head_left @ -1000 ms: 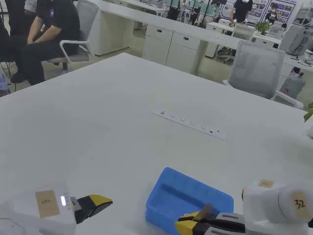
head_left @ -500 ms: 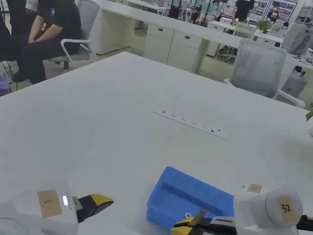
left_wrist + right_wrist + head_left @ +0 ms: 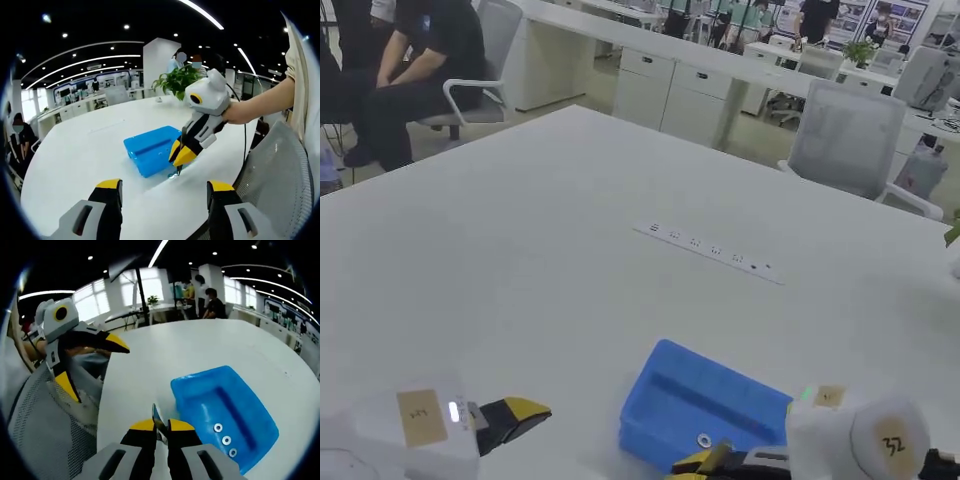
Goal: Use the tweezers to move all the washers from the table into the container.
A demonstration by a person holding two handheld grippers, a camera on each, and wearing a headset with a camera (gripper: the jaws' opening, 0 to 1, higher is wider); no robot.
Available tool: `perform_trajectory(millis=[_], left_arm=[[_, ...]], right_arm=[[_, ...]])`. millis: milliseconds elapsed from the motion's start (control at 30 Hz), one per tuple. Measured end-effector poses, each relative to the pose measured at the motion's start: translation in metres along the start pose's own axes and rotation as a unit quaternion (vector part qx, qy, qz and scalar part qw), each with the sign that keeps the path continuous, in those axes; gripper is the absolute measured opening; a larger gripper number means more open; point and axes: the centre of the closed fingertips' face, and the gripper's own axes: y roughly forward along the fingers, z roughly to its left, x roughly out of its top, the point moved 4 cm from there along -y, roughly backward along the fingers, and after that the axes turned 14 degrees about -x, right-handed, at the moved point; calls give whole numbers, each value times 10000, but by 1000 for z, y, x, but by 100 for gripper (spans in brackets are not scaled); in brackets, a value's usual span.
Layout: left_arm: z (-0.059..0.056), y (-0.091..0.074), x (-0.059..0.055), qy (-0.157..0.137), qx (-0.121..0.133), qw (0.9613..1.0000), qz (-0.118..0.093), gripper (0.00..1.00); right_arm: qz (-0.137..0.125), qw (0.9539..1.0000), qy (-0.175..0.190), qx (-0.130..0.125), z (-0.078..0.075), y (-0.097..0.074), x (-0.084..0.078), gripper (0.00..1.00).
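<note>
**Figure.** Washer transfer by tweezers, with the tips outside the container.

The right gripper (image 3: 162,426) had its 2 jaws pressed together on the tweezers (image 3: 155,416). Their thin tips projected over the bare table (image 3: 200,345), just beside a corner of the blue container (image 3: 186,390). 3 washers (image 3: 226,440) lay in a row on the container floor, close to 1 wall. The left gripper (image 3: 165,186) hung with its jaws spread and held nothing, apart from the container.

In the left gripper view the tweezer tips pointed down at the table. Whether a washer sat between them was too small to tell. The step in hand was judged to be a pick-up or a carry at the container's edge.

To do the step well:
- The squeeze on the tweezers should be even, so that the tips neither splay nor cross.
- A flat washer is best taken by its rim, with the tips low and slanted.
- The tips should rise clear of the wall before crossing it.
- Release should come low over the floor, away from the 3 washers, lest the piece bounce out.
- The free gripper could steady the container, which was judged light enough to slide.
</note>
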Motion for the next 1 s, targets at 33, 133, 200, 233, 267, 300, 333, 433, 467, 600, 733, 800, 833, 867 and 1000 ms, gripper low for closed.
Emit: perform_trajectory(millis=[33,133,200,233,267,300,333,433,467,600,733,800,833,867,1000], left_arm=[[0,0,0,2,1,10000,3,69],[0,0,0,6,-6,10000,-1,69],[0,0,0,15,1,10000,5,68],[0,0,0,14,-3,10000,2,69],[0,0,0,13,-5,10000,-2,69],[0,0,0,16,4,10000,4,68],[0,0,0,14,5,10000,4,68],[0,-1,0,7,16,10000,-8,68],[0,-1,0,4,14,10000,-15,68],[0,0,0,22,-3,10000,-8,68],[0,0,0,15,1,10000,-17,68],[0,0,0,4,9,10000,-14,68],[0,0,0,6,8,10000,-10,68],[0,0,0,7,-5,10000,-14,68],[0,0,0,12,-4,10000,-15,68]], right_arm=[[-25,9999,-157,-43,0,0,-1,4],[-56,9996,-239,-103,1,-1,-3,3],[-132,9997,86,-203,-5,-1,-3,3],[-159,9993,272,-201,-6,-1,-3,3],[-178,9982,520,-220,-9,-1,-4,3],[-181,9972,682,-267,-11,-2,-5,3],[-192,9968,734,-268,-12,-3,-5,3],[-249,9954,905,-208,-14,-9,-1,3],[-268,9952,915,-214,-14,-11,1,3],[-348,9940,1006,-259,-18,-19,10,3],[-471,9921,1128,-266,-22,-25,20,3],[-523,9915,1162,-249,-23,-28,26,3],[-561,9912,1173,-229,-24,-29,30,3],[-577,9911,1182,-214,-24,-30,33,3],[-686,9907,1154,-229,-30,-33,45,3]])
